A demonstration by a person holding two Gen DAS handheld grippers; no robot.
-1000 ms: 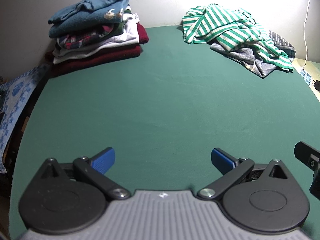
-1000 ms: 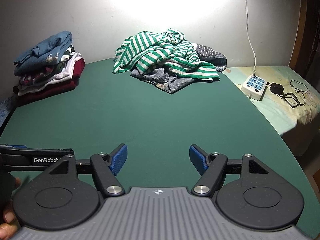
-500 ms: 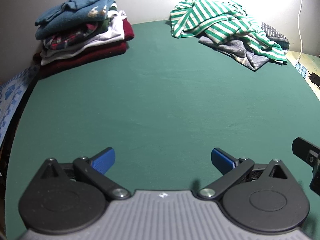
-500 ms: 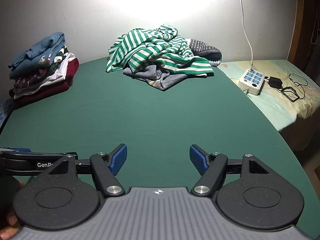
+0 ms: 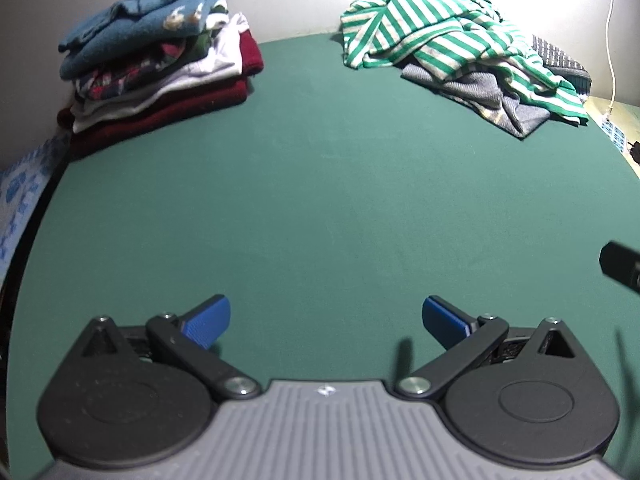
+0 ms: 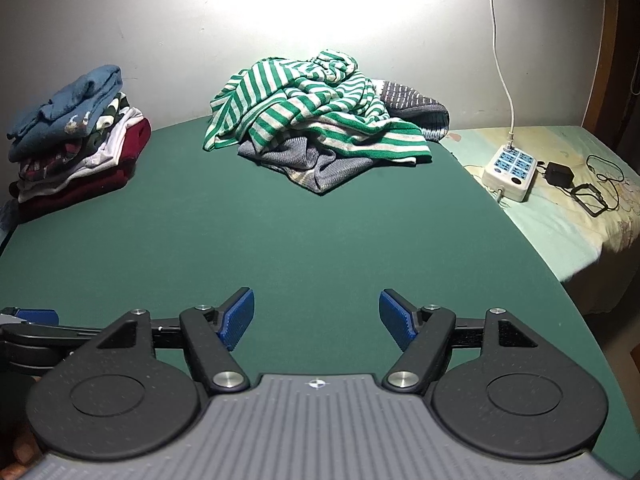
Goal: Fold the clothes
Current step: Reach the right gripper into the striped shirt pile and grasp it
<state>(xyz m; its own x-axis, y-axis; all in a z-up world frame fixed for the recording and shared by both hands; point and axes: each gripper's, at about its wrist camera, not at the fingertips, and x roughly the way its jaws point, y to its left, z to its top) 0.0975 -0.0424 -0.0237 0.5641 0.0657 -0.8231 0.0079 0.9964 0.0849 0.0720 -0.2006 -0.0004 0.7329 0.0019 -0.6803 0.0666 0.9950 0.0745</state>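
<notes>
A heap of unfolded clothes lies at the back of the green table [image 5: 320,184]: a green-and-white striped shirt [image 5: 448,36] on top of a grey knit garment [image 5: 492,100]. The striped shirt [image 6: 316,108] and grey garment [image 6: 316,164] also show in the right wrist view. A stack of folded clothes [image 5: 160,64] with a blue sweater on top stands at the back left; it also shows in the right wrist view [image 6: 76,144]. My left gripper [image 5: 326,320] is open and empty over the near table. My right gripper [image 6: 317,316] is open and empty, well short of the heap.
A white power strip [image 6: 510,168] with a cable, a black adapter [image 6: 560,174] and cords lie on a bed [image 6: 560,220] to the right of the table. A white wall stands behind. A blue patterned cloth [image 5: 24,196] lies off the table's left edge.
Both grippers have moved forward toward the clothes, which now look larger and closer. Both stay open and empty.
</notes>
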